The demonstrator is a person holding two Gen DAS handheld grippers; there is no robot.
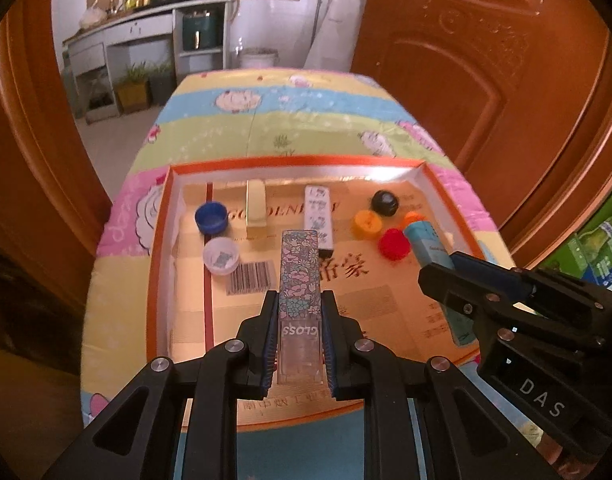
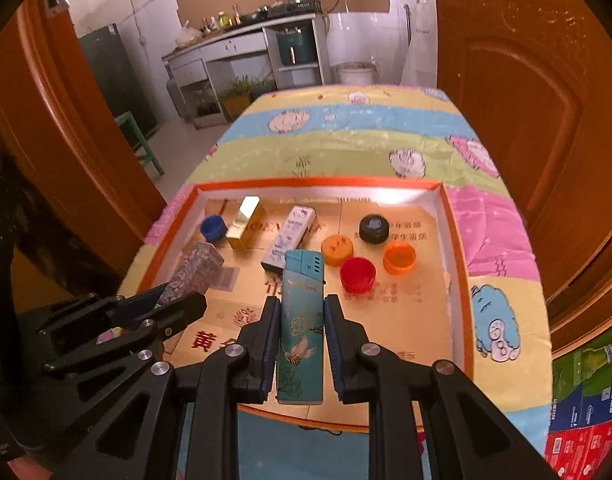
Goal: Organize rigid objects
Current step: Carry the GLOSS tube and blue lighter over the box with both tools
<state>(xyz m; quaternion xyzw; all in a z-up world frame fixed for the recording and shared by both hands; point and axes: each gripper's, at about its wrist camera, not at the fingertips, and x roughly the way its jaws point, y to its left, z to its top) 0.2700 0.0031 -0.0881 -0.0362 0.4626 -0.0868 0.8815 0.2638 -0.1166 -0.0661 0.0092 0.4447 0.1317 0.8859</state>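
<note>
Now my left tongs pinch the floral lip gloss tube, and my right tongs pinch the teal lighter, both held above the orange-rimmed box of bottle caps on the counter.

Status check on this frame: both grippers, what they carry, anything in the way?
Left gripper shut on floral lip gloss. Right gripper shut on teal lighter. Both over tray. Caps and boxes lie ahead.
</note>
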